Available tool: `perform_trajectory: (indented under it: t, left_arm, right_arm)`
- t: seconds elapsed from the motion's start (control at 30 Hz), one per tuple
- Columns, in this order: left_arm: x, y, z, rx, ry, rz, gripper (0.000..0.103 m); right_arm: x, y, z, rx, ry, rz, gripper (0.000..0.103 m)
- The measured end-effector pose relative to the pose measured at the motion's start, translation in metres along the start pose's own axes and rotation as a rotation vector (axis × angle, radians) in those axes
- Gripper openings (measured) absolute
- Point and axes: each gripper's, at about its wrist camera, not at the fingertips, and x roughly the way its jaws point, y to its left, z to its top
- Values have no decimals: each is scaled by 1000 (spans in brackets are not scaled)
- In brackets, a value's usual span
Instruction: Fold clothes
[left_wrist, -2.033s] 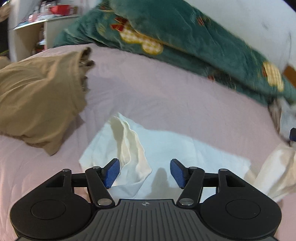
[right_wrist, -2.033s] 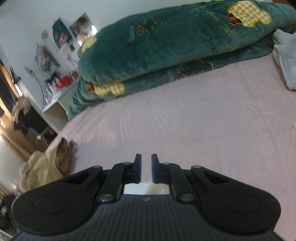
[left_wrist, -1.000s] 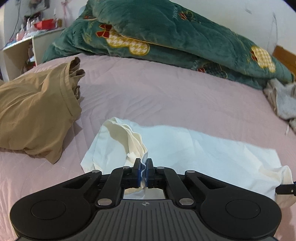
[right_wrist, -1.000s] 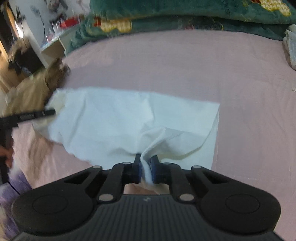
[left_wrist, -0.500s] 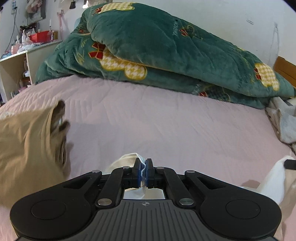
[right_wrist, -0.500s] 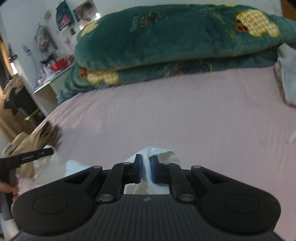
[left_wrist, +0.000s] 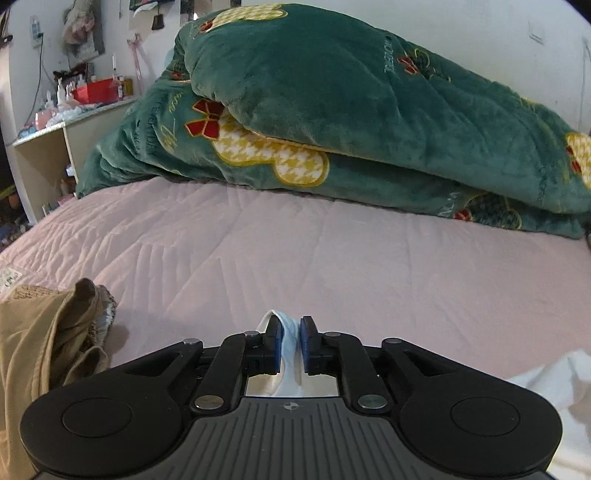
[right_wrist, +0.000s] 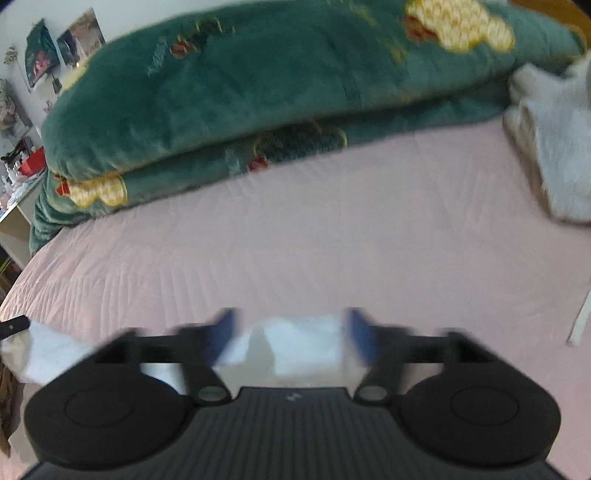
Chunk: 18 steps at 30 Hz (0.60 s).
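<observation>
Your right gripper (right_wrist: 291, 334) has just sprung apart, dropping its end of the white cloth (right_wrist: 295, 347) on the bed (right_wrist: 332, 240). Your left gripper (left_wrist: 289, 341), loosening, barely pinches it. The fold looks laid.

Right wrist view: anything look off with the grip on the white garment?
Yes. The right hand-held gripper stands open, with the white garment loose between its blue pads, while the left hand-held gripper is pinched shut on the cloth. The view is motion-blurred, so contact is unclear.
</observation>
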Motion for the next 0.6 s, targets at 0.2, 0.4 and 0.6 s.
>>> perform_trajectory:
  t: [0.2, 0.4, 0.6]
  left_arm:
    - [-29, 24, -14, -84, -18, -20, 31]
    - [-74, 9, -69, 12, -61, -11, 31]
    - [-68, 2, -129, -1, 45, -30, 31]
  right_arm:
    - [-34, 9, -25, -116, 23, 106, 87]
    - [-34, 72, -66, -320, 87, 198, 87]
    - [-22, 175, -81, -544, 25, 272, 87]
